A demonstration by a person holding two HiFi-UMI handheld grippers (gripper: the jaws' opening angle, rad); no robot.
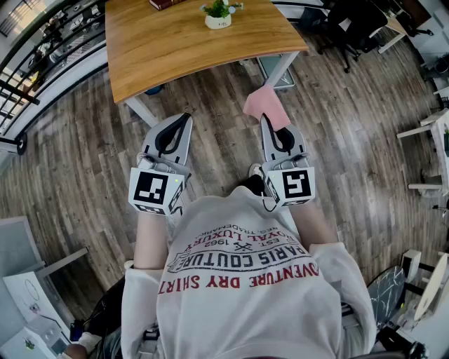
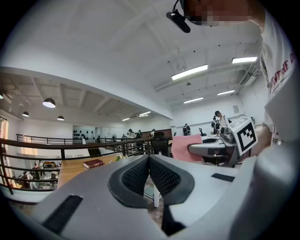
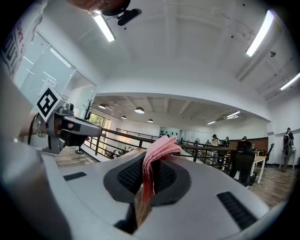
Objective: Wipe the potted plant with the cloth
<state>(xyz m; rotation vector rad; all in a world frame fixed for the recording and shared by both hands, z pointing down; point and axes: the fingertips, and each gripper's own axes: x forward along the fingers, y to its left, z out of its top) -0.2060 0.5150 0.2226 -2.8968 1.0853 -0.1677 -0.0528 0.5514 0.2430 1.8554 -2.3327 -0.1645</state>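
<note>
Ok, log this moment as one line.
left claw: shut, empty | right claw: shut on cloth | plant: on table, untouched | wiping: not yet begun

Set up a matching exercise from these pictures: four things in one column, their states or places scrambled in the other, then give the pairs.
Things
1 potted plant
2 cloth
3 left tongs
4 book

States and places
A shut, nothing between them
B pink, pinched in the right tongs
C dark red, lying flat on the table
D green, standing on the table

Pairs: 1-D, 2-B, 3-A, 4-C
</note>
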